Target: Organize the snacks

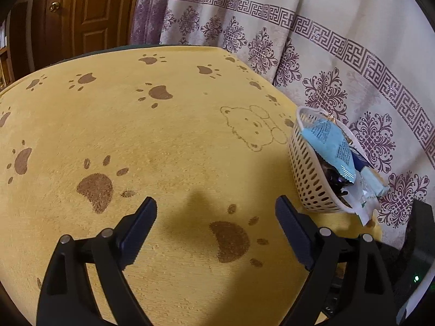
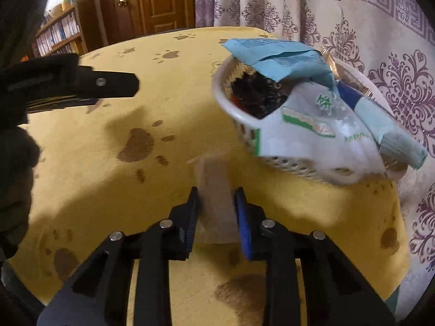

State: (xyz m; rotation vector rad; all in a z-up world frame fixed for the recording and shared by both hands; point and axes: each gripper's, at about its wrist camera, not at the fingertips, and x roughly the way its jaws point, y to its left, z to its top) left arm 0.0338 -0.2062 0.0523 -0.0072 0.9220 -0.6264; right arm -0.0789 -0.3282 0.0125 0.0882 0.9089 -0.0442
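**Snack bar in right fingers, basket ahead and to the right**

- Right gripper (image 2: pixel 216 203): fingers clenched on a slim snack bar (image 2: pixel 214 190), one pad on each long side. The bar is a pale brownish, clear-wrapped slab, blurred here; its long axis runs straight out along the fingers, the far end jutting past the tips above the surface (image 2: pixel 108 190).
- Basket (image 2: pixel 233 108): lies forward and to the right of the held bar, near but apart from it. White plastic, oval, walls pierced with rows of slots. Already heaped: a crinkled light-blue packet (image 2: pixel 280 57) across the top, a white packet with green print (image 2: pixel 312 133) draped over the near rim, a dark wrapper beneath. Little free room shows; the opening looks clearest at the left end, by my reading.
- Left gripper (image 1: pixel 216 212): fingers released, spread wide, nothing between them, hovering over bare cloth. Basket sits to its right. It is the farther hand from the bar.
- Surface: covered in soft yellow plush cloth, brown paw prints, a faint bear outline.
- Backdrop: cream curtain (image 1: pixel 326 40) with purple key-pattern band; wooden door (image 1: pixel 81 13)

Judged step: carrying the bar to the basket; the right hand is best placed
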